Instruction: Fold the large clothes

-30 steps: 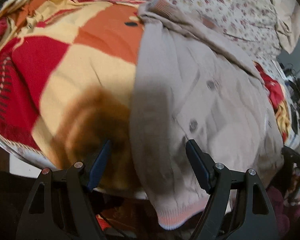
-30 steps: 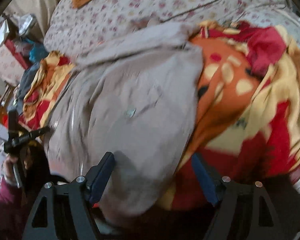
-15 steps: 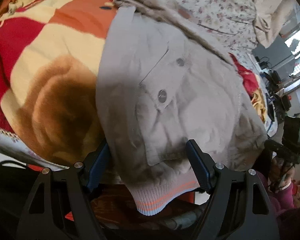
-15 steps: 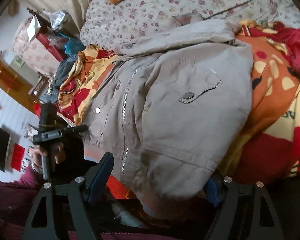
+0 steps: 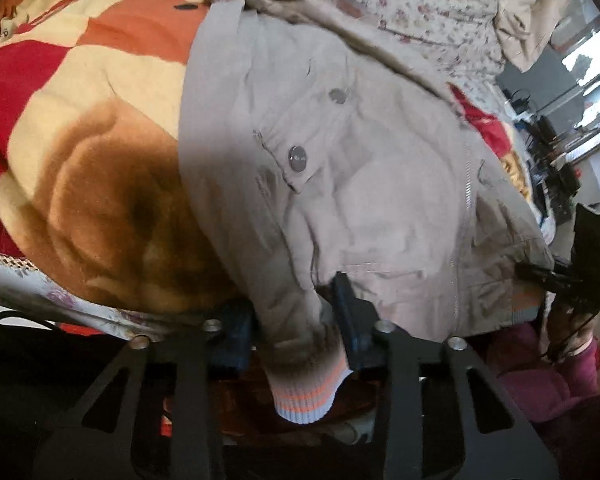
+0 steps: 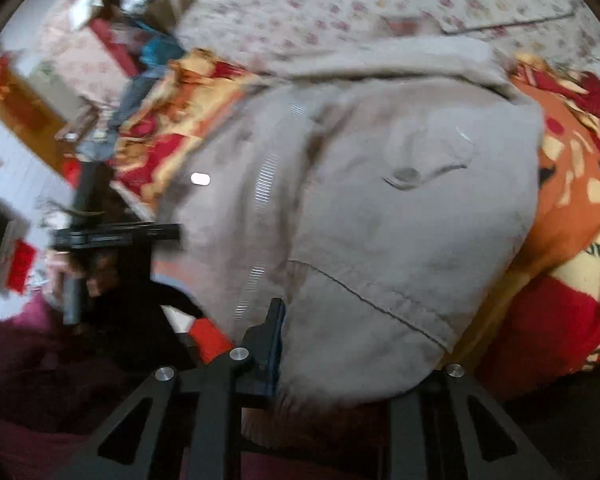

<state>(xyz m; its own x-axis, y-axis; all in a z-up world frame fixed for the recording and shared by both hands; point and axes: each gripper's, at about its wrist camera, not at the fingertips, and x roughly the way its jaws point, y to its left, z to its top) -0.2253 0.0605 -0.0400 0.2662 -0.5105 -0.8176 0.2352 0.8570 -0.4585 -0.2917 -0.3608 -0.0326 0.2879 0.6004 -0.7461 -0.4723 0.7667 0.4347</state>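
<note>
Left gripper [image 5: 300, 320] clamped on beige zip-up cotton jacket [image 5: 380, 184] hem at lower centre, right gripper [image 6: 340, 344] pinching hem too, red-orange patterned blanket [image 5: 80, 100] beneath

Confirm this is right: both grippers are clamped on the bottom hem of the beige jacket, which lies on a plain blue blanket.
One thing is wrong: the blanket is not plain blue but patterned in red, orange, cream and brown, as the left wrist view shows. The rest holds: the left gripper and right gripper pinch the beige jacket at its bottom hem.
</note>
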